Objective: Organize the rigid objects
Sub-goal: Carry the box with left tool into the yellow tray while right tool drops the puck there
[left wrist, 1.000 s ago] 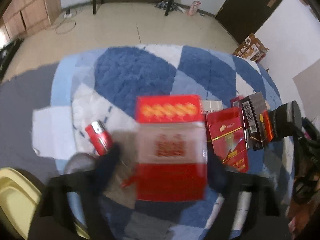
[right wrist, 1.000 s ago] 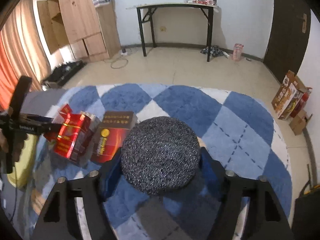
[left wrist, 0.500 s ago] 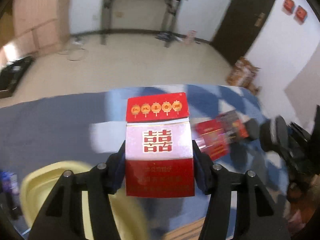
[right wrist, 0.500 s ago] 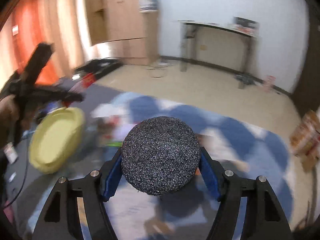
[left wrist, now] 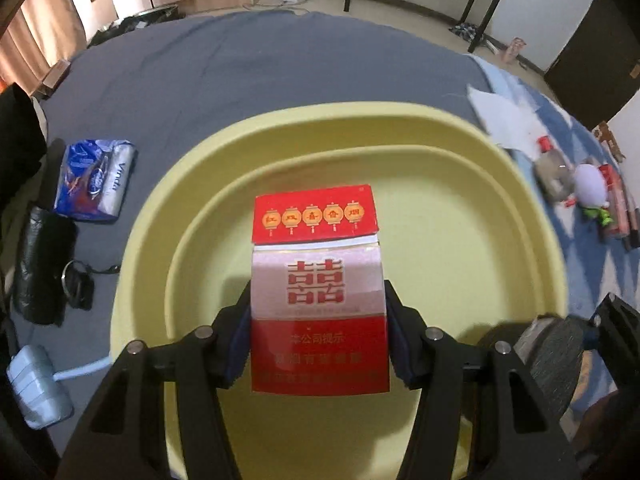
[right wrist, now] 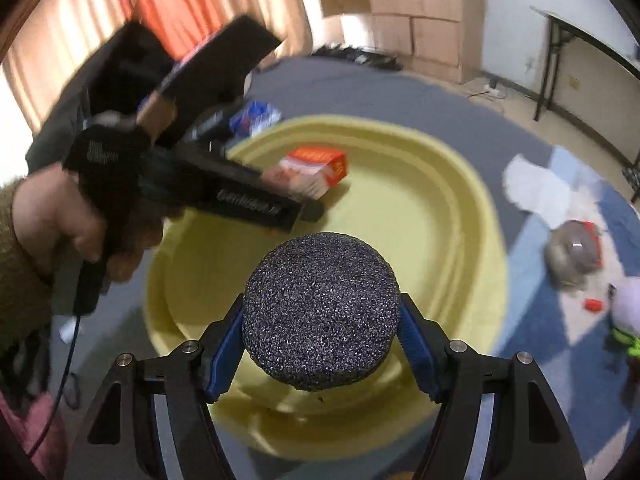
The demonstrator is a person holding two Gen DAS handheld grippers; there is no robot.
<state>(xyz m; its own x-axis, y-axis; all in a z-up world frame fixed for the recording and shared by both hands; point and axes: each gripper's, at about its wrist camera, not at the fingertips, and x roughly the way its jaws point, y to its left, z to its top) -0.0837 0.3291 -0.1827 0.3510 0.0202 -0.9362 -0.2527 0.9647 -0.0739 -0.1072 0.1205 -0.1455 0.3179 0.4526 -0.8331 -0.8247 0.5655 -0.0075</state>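
Observation:
A red and white cigarette pack with a gold-lantern lid is clamped between the pads of my left gripper, hanging over the middle of the yellow basin. The right wrist view shows the same pack above the yellow basin, held out by the left gripper in a person's hand. My right gripper is shut on a dark speckled round disc above the basin's near side. That disc shows at the lower right of the left wrist view.
The basin stands on a grey mat. Left of it lie a blue tissue pack, a black pouch and a grey plug. On the blue checked rug to the right are white paper, a small bottle and a plush toy.
Both grippers have swung left from the blue rug to above the yellow basin, each carrying its object. The loose packs on the rug have slid off to the right edge.

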